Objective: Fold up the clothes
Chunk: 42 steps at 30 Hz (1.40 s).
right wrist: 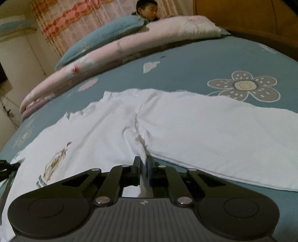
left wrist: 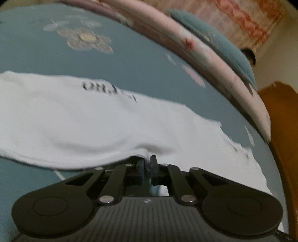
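A white T-shirt (left wrist: 78, 122) with black lettering lies on the blue bedsheet (left wrist: 139, 61). My left gripper (left wrist: 148, 160) is shut on the shirt's near edge, and the cloth bunches between the pads. In the right wrist view the same white shirt (right wrist: 204, 126) lies partly folded, with a printed picture (right wrist: 55, 163) at the lower left. My right gripper (right wrist: 143, 160) is shut on a pinched fold of the shirt at its near edge. The left gripper's black tip (right wrist: 7, 166) shows at the far left edge.
A rolled pink quilt (right wrist: 111, 54) and a blue pillow (right wrist: 104, 39) lie along the far side of the bed. A person's head (right wrist: 147, 10) rests behind them. A wooden headboard (right wrist: 242, 14) stands at the right. A curtain (right wrist: 74, 16) hangs behind.
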Available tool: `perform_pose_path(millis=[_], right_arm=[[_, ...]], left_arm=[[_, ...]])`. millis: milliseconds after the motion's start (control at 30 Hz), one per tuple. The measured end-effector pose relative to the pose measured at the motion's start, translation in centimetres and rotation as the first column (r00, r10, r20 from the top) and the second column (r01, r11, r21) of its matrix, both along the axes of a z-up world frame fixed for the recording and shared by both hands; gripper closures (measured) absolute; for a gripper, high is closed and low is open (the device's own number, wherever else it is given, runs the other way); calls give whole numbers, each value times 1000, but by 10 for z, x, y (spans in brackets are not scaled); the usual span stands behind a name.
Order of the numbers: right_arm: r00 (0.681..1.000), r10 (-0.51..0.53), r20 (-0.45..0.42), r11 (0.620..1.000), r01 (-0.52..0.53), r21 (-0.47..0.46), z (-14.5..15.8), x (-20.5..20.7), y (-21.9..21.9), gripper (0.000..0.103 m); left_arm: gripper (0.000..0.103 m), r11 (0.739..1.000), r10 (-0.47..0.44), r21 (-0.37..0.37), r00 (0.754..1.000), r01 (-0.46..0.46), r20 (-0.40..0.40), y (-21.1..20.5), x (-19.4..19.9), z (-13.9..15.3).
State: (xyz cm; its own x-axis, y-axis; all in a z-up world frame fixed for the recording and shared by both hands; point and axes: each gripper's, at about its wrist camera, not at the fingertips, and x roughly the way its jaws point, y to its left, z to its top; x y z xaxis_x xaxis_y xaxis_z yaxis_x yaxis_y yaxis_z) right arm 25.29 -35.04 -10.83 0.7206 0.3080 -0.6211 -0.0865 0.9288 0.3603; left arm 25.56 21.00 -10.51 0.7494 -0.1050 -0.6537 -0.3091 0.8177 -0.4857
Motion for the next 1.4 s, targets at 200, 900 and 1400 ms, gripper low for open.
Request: perform_pose_path(millis=[200,900,1400], right_arm=[[996,-39,77,998,43,-49,33,-21,6,65],[966,257,-19,954,-257,-153,19,-32,88,44],[946,319,-63,855,-316,-411,4,-65,57,21]], left_arm=[[54,990,-139,9,987,139,78,-27,-21,37],[52,883,-406,224,911,412,-75,-126,-31,21],[55,835,-288,456,951,307,-113,-109,-47,20]])
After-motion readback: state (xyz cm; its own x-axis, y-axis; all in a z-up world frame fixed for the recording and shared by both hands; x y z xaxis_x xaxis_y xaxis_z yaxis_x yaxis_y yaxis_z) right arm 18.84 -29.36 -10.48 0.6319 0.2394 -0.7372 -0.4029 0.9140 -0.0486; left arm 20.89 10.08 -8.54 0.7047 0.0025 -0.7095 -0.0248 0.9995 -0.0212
